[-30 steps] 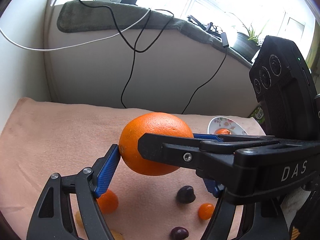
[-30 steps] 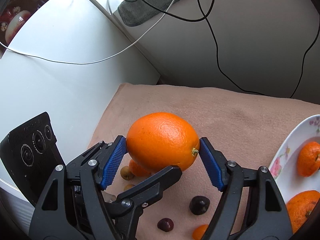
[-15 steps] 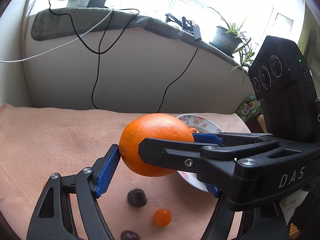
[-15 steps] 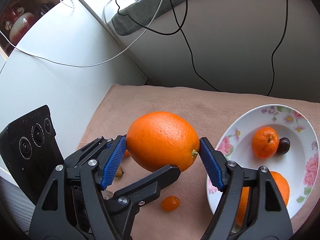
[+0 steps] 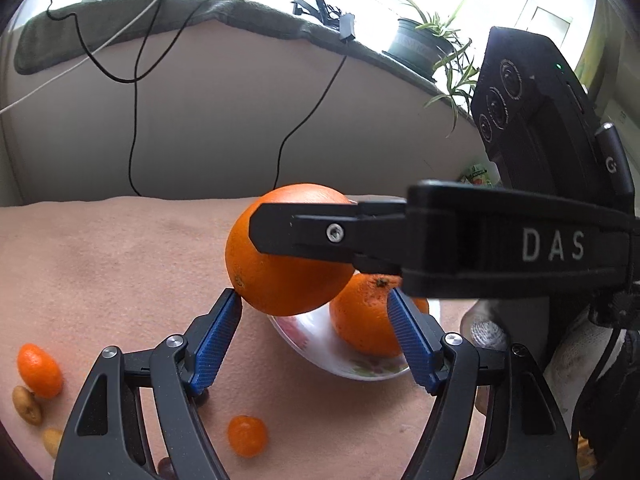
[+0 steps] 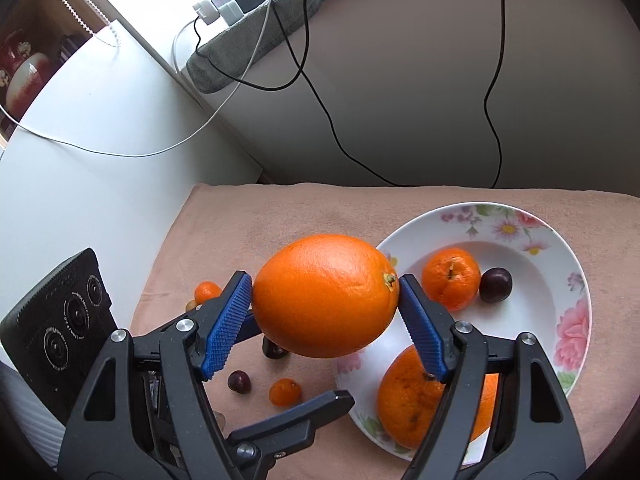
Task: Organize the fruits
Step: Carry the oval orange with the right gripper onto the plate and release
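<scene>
Right hand-held gripper [image 6: 325,304] spread wide yet clamped end to end on a large orange [image 6: 326,295], blue pads pressing both tips, fruit held in the air over the near rim of a floral plate [image 6: 568,256]. Left hand-held gripper [image 5: 316,334] gaping, one blue pad [image 5: 218,336] just at the orange's underside, the other clear of it; grip from this one not discernible. On the plate: a mandarin [image 6: 451,278], a dark plum [image 6: 496,284], another orange [image 6: 416,398]. On the pink cloth [image 6: 248,216]: small kumquats [image 5: 247,436] scattered.

Black cables [image 6: 320,108] + white cable [image 6: 100,152] down wall; potted plant [image 5: 420,40] on sill, grey cloth [image 5: 200,12].
</scene>
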